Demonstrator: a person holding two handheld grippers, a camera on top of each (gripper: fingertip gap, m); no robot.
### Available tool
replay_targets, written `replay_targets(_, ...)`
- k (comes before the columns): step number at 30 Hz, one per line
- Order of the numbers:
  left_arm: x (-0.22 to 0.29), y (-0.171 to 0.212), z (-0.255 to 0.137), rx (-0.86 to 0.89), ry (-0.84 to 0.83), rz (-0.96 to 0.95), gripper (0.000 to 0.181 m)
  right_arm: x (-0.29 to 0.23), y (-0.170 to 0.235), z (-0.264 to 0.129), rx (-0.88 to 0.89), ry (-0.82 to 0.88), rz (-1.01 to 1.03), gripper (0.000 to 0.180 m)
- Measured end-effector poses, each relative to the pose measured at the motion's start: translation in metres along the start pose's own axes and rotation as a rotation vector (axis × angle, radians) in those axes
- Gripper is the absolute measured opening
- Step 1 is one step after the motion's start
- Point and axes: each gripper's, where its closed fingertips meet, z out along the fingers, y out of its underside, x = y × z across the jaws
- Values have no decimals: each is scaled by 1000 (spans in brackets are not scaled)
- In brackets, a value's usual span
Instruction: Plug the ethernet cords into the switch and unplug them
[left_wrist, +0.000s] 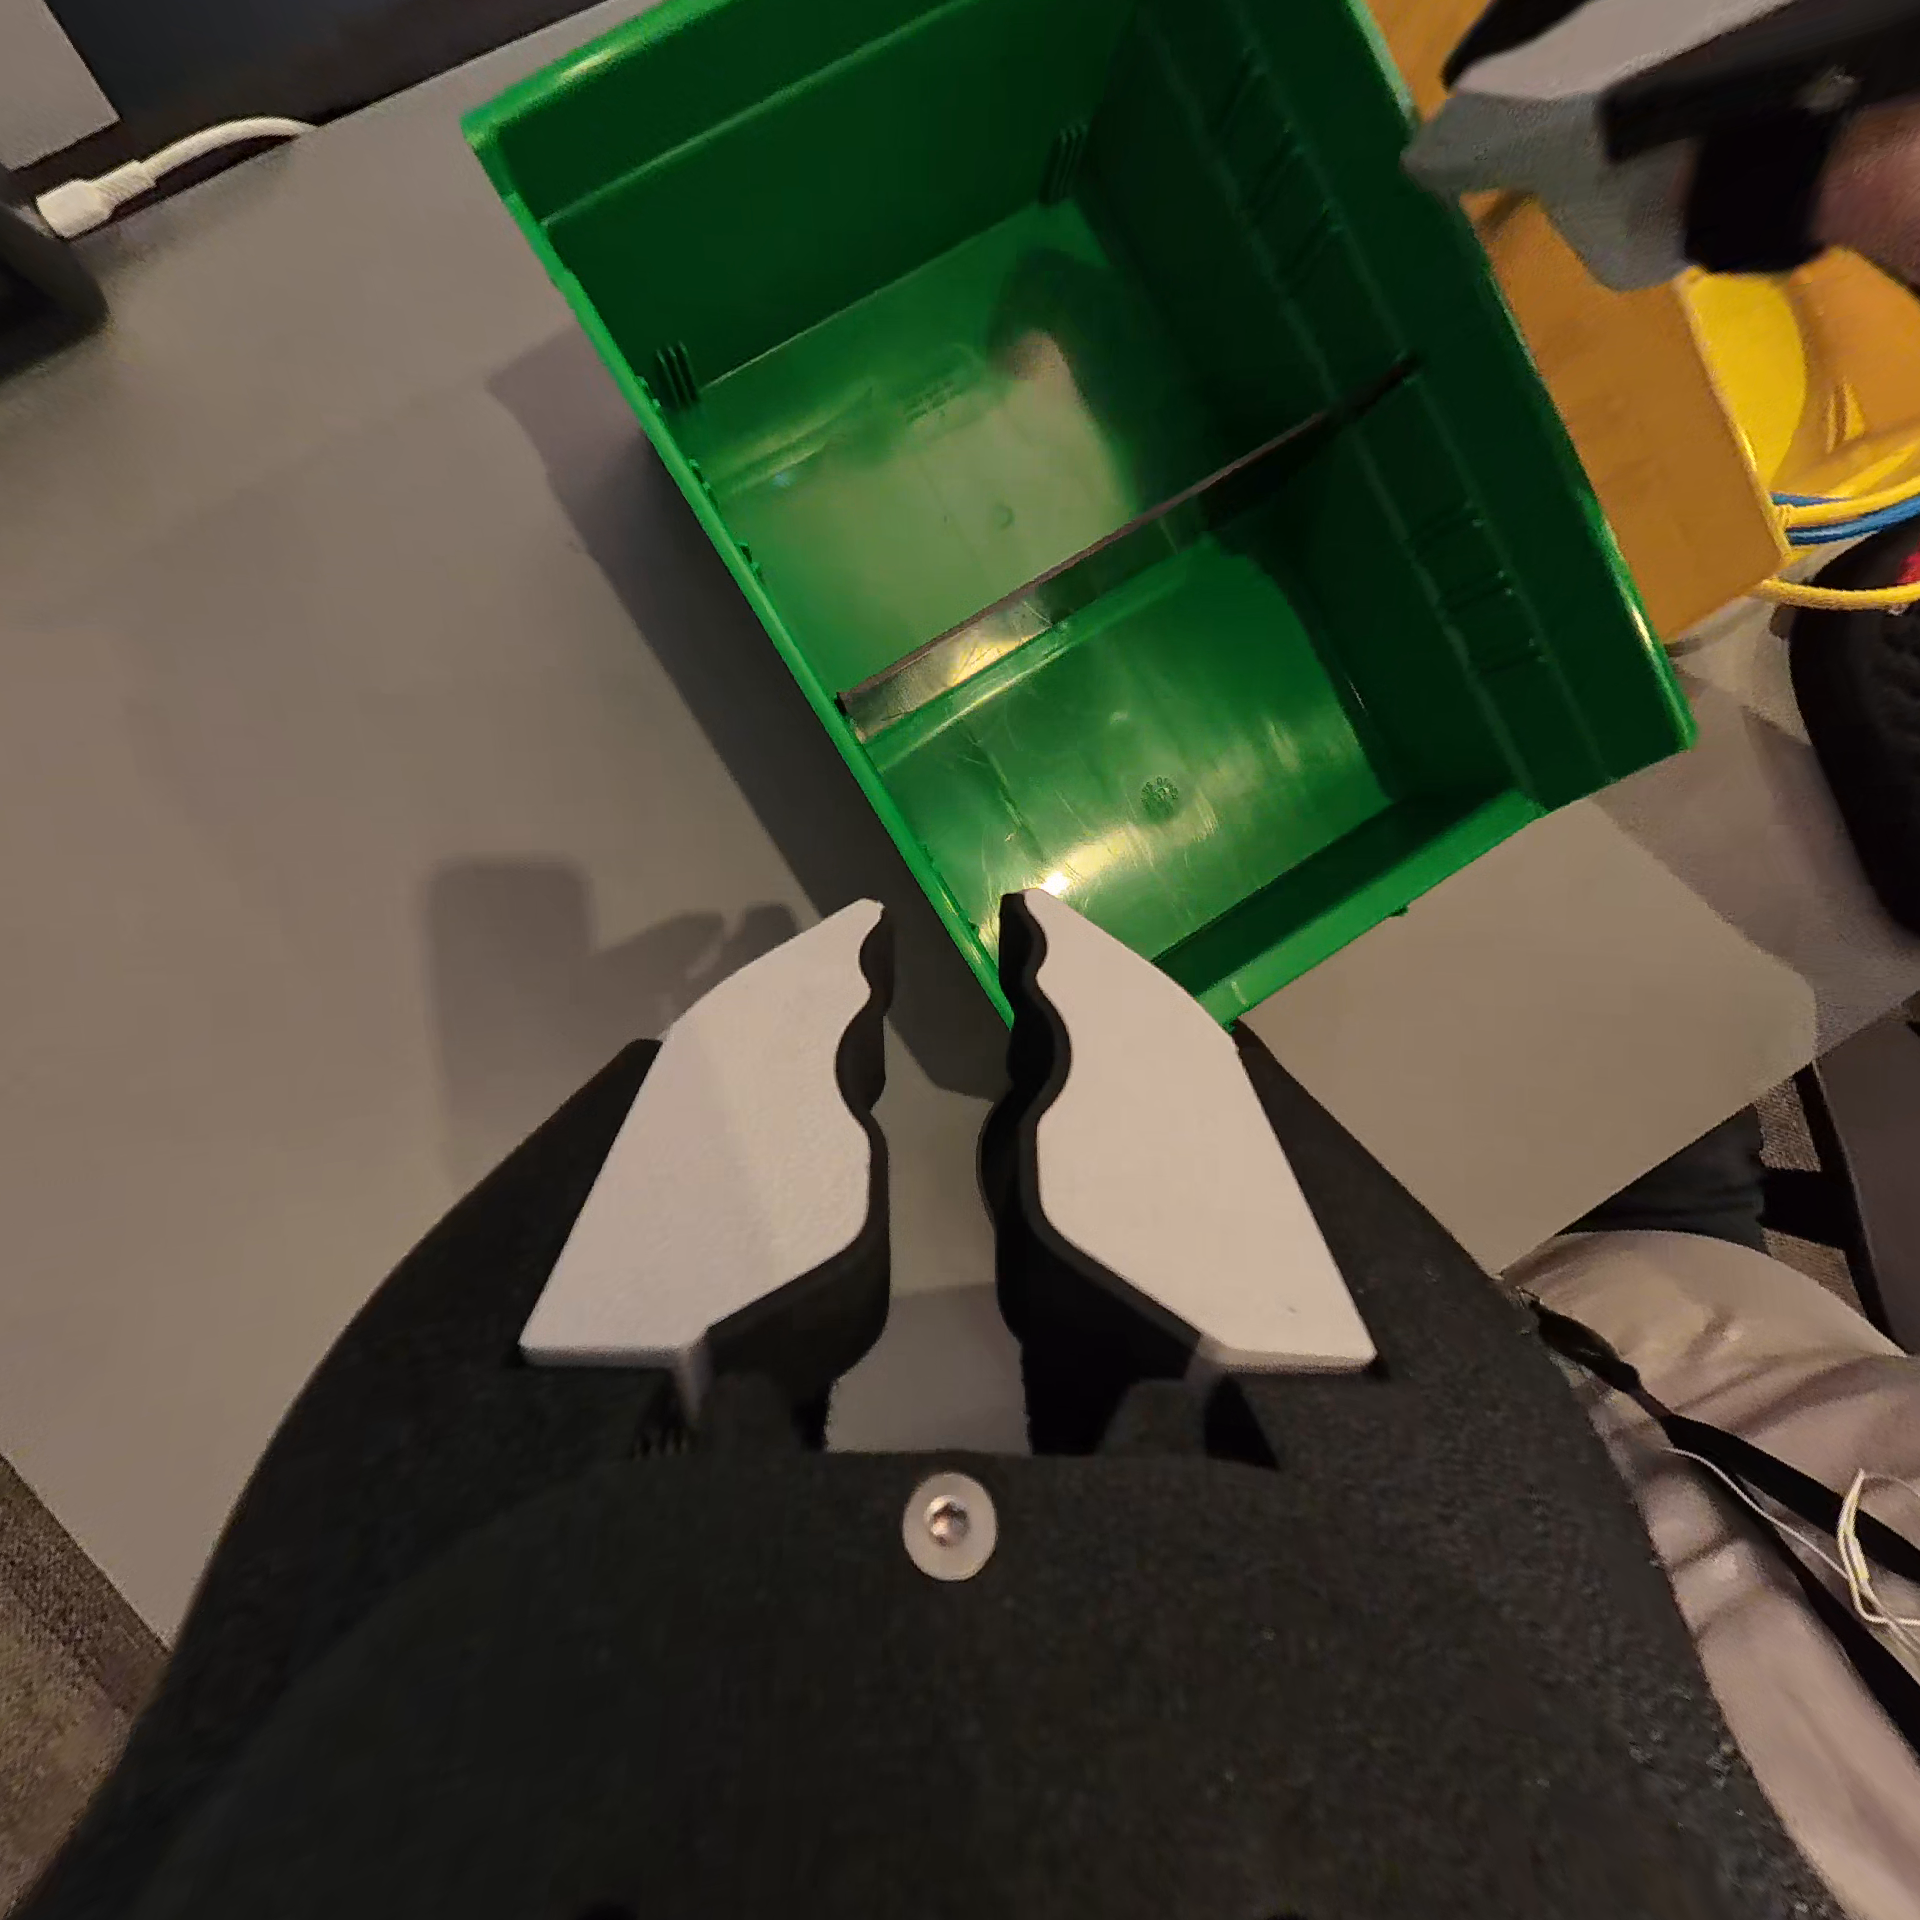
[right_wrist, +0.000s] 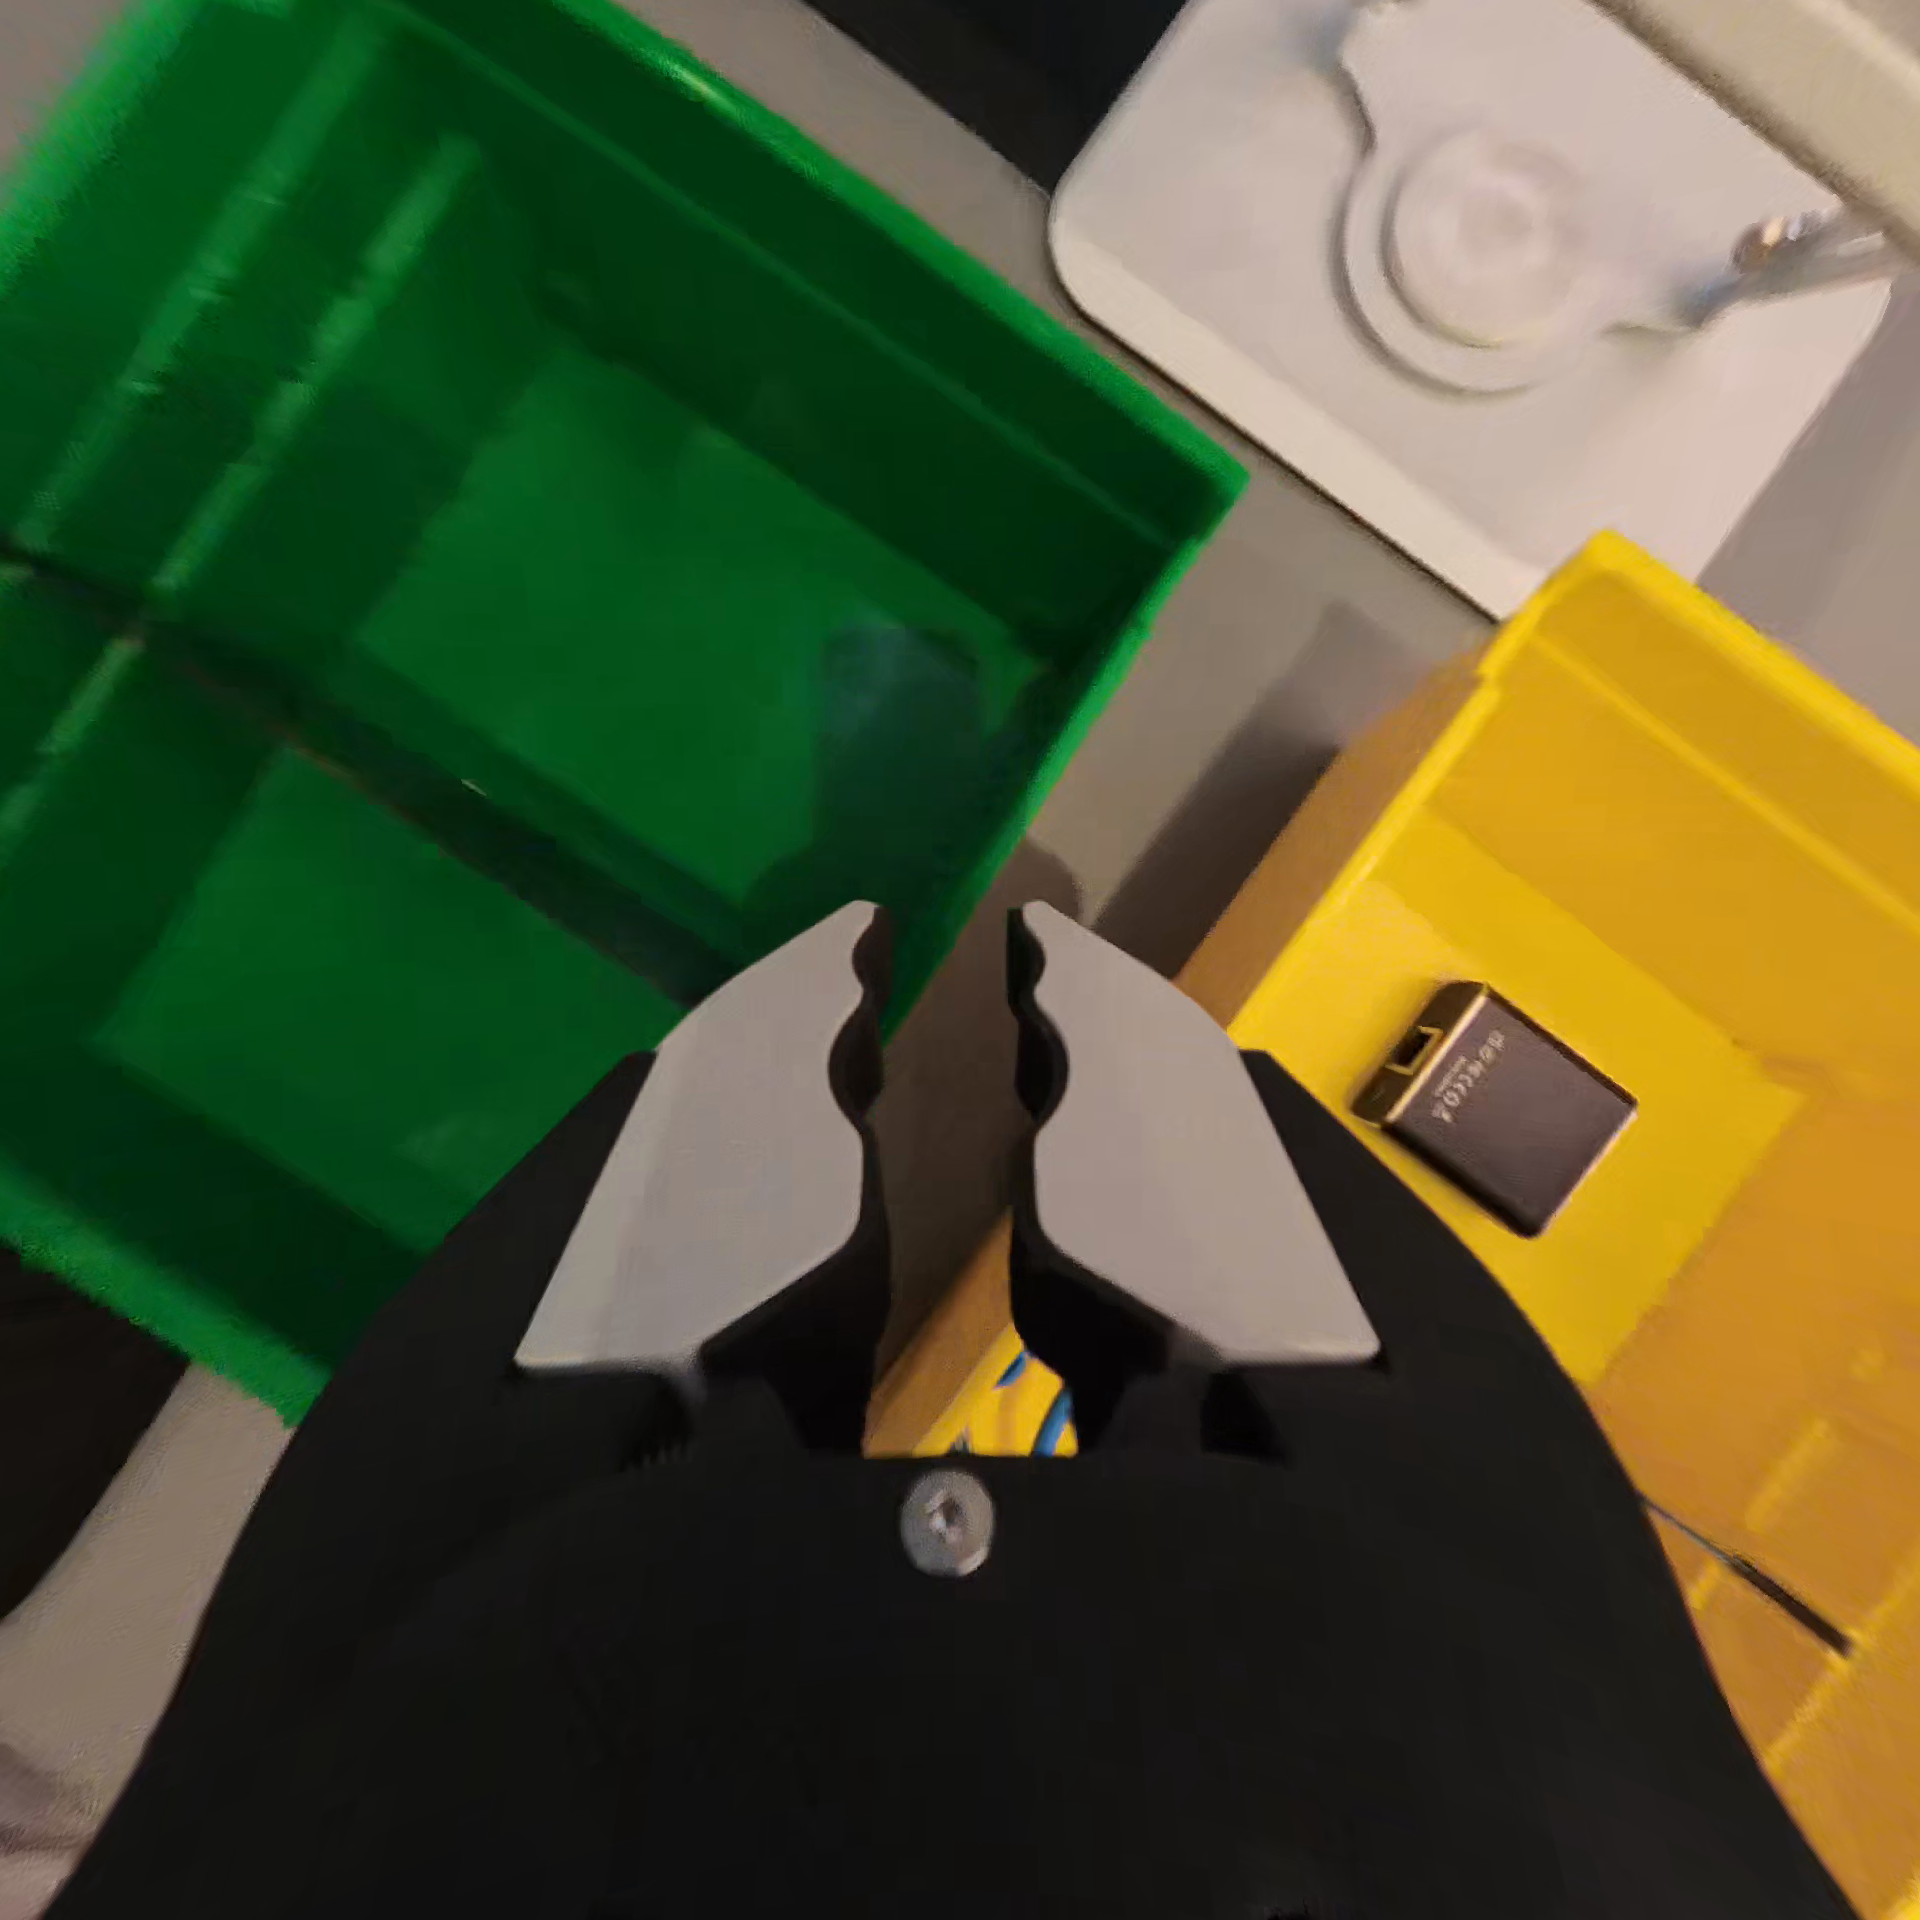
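A small black switch (right_wrist: 1496, 1110) with one port showing lies in the yellow bin (right_wrist: 1621, 831), to the right of my right gripper (right_wrist: 945, 920). That gripper is open and empty, held above the gap between the yellow bin and the green bin (right_wrist: 1174, 499). Blue and yellow ethernet cords (right_wrist: 1023, 1403) peek out between its fingers low in the view; they also show in the left wrist view (left_wrist: 1849, 520). My left gripper (left_wrist: 940, 912) is open and empty, over the near left corner of the green bin (left_wrist: 727, 551), which has a divider (left_wrist: 1122, 545) and nothing inside.
The bins stand on a grey table (left_wrist: 291, 644). A white monitor base (right_wrist: 1455, 270) stands behind the yellow bin. A white cable (left_wrist: 135, 171) lies at the table's far left. The right gripper's body (left_wrist: 1621, 135) shows at the upper right of the left wrist view. A person's trouser leg (left_wrist: 1745, 1455) is at lower right.
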Motion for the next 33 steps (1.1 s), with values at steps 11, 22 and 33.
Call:
replay_targets(11, 9, -12, -6, 65, 40, 58, 15, -2, 17, 49, -360, 0, 229, 17)
replay_targets(22, 30, -19, -11, 87, 32, 165, 14, 2, 20, 66, -378, 90, 310, 12)
replay_targets(33, 32, -24, -20, 138, 1, 182, 12, 1, 4, 53, -299, -34, 455, 6)
